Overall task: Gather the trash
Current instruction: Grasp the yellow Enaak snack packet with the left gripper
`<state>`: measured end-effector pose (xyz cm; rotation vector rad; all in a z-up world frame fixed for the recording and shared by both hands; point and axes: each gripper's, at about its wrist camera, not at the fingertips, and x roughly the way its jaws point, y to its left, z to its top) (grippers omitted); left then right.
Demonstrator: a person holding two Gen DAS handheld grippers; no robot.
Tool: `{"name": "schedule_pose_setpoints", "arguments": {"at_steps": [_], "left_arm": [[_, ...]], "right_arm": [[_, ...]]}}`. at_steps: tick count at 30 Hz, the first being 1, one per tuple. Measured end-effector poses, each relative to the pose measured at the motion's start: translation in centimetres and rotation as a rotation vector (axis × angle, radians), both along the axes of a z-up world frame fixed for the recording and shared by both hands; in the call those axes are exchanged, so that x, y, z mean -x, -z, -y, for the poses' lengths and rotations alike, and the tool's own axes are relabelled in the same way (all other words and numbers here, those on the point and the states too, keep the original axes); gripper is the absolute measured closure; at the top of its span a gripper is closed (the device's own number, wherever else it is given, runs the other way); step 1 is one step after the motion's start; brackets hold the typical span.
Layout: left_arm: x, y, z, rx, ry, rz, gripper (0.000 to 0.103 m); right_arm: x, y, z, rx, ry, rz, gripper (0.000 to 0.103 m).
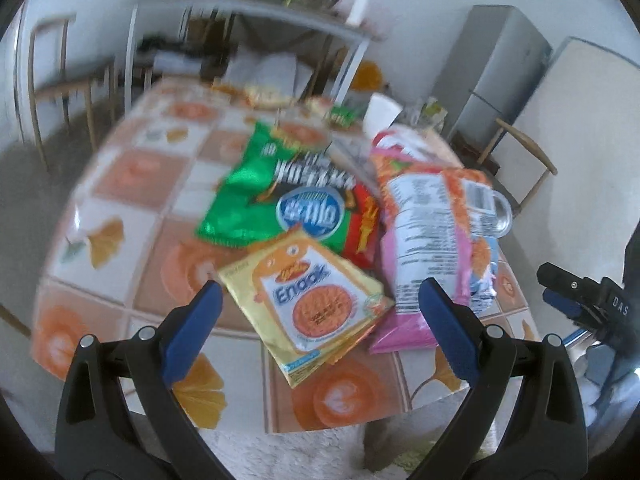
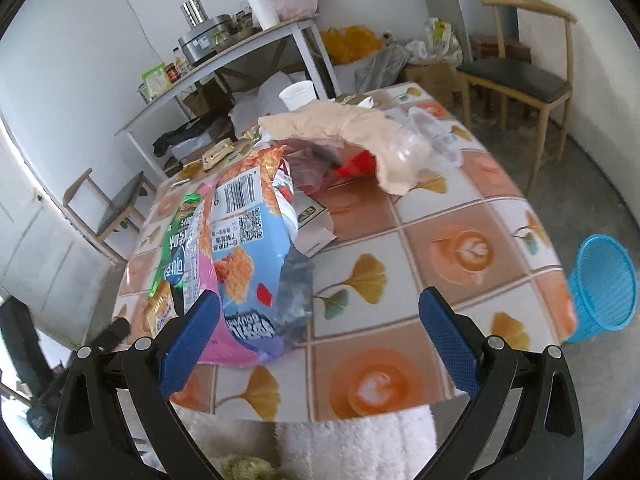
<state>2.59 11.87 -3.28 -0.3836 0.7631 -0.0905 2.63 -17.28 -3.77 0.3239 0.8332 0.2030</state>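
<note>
Left gripper (image 1: pixel 320 316) spread wide, grasping nothing, poised over yellow snack packet (image 1: pixel 310 304) at near table edge. Right gripper (image 2: pixel 320 328) likewise released, empty, left pad beside pink-blue chip bag (image 2: pixel 244 256). Green wrapper (image 1: pixel 260 184) lying under packet and touching chip bag. Farther back on tiled tablecloth (image 2: pixel 460 216): crumpled beige paper (image 2: pixel 344 128), clear plastic cup (image 2: pixel 416 140) tipped over, white paper cup (image 2: pixel 298 94). Blue wastebasket (image 2: pixel 604 280) on floor, right of table.

Both wrist views look down across the table (image 1: pixel 120 264), sharing its snack bags (image 2: pixel 240 248).
</note>
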Motion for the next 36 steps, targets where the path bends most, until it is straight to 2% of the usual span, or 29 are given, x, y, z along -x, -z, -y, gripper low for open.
{"name": "schedule_pose_setpoints", "arguments": {"at_steps": [3, 6, 8, 14, 17, 18, 19, 21, 23, 24, 25, 26, 31, 36], "left_arm": [[-1.0, 1.7, -1.0, 0.048, -0.031, -0.071, 0.009], [-2.2, 2.9, -1.9, 0.048, -0.081, -0.119, 0.02], [-3.0, 3.3, -1.7, -0.013, -0.097, -0.14, 0.028], [-4.3, 3.9, 0.9, -0.295, -0.044, -0.17, 0.037], [-4.0, 4.1, 1.4, -0.366, -0.03, -0.168, 0.043], [-3.9, 4.1, 1.4, -0.366, -0.025, -0.162, 0.047], [-3.8, 4.0, 1.4, -0.371, -0.023, -0.158, 0.054], [-3.6, 3.9, 1.4, -0.38, -0.021, -0.151, 0.06], [-3.4, 3.9, 1.3, -0.392, -0.03, -0.141, 0.074], [-3.3, 3.9, 1.2, -0.393, -0.029, -0.138, 0.077], [-3.2, 3.9, 1.1, -0.396, -0.029, -0.133, 0.088], [-3.1, 3.8, 0.9, -0.394, -0.026, -0.127, 0.091], [-2.2, 3.4, 0.0, -0.32, -0.013, -0.101, 0.095], [-0.9, 2.2, -0.7, -0.285, -0.003, -0.028, 0.096]], "right_arm": [[-0.8, 0.4, 0.1, -0.022, 0.0, -0.016, 0.006], [-1.6, 1.1, 0.2, -0.024, 0.002, -0.038, 0.006], [-1.8, 1.5, 0.4, -0.021, 0.002, -0.055, 0.006], [-2.6, 2.4, 0.6, -0.008, 0.006, -0.081, 0.006], [-2.6, 2.4, 0.8, -0.005, 0.015, -0.078, 0.006], [-2.6, 2.4, 0.9, -0.004, 0.019, -0.078, 0.006], [-2.6, 2.4, 1.0, -0.003, 0.021, -0.078, 0.006], [-2.5, 2.5, 1.1, 0.0, 0.023, -0.079, 0.006], [-2.3, 2.4, 1.2, 0.004, 0.028, -0.079, 0.006], [-2.2, 2.4, 1.2, 0.003, 0.03, -0.077, 0.006], [-2.1, 2.1, 1.4, 0.005, 0.033, -0.071, 0.006], [-2.0, 2.0, 1.4, 0.008, 0.035, -0.066, 0.006], [-1.9, 0.6, 2.1, 0.028, 0.055, -0.025, 0.006], [-3.3, -1.2, 3.6, -0.013, 0.074, 0.014, 0.006]]}}
